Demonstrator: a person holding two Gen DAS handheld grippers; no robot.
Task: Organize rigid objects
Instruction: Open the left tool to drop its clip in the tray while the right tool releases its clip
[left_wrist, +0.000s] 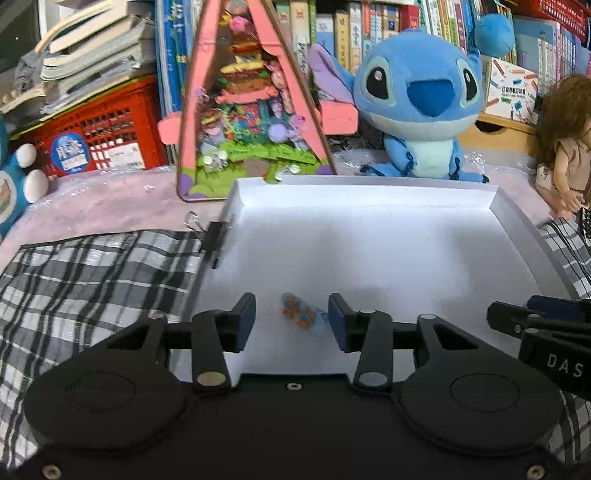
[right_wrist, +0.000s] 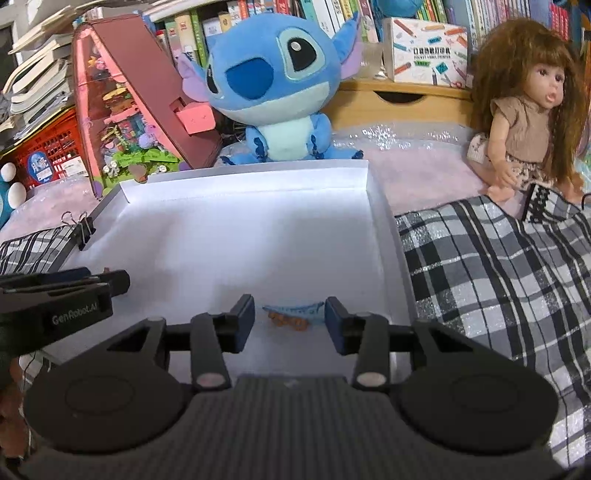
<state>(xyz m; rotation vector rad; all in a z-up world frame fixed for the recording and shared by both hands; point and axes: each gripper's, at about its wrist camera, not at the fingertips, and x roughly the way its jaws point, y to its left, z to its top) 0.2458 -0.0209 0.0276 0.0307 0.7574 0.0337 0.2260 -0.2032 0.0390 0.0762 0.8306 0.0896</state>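
Observation:
A small translucent blue piece with orange bits (left_wrist: 303, 314) lies on the floor of the white tray (left_wrist: 365, 195), near its front. In the left wrist view it shows between the fingers of my left gripper (left_wrist: 291, 306), which is open with neither pad on it. My right gripper (left_wrist: 535, 321) reaches in from the right edge. In the right wrist view the blue and orange piece (right_wrist: 293, 313) sits between the pads of my right gripper (right_wrist: 290, 306), close to the right pad, with a gap at the left one. My left gripper (right_wrist: 92, 282) enters over the tray (right_wrist: 247, 184) from the left.
Black-and-white checked cloth (left_wrist: 92, 280) (right_wrist: 498, 273) flanks the tray. A black binder clip (right_wrist: 83, 229) grips its left rim. Behind it stand a blue plush (left_wrist: 417, 107), a pink triangular playhouse (left_wrist: 251, 110), a doll (right_wrist: 528, 114), a red crate (left_wrist: 99, 136) and shelves of books.

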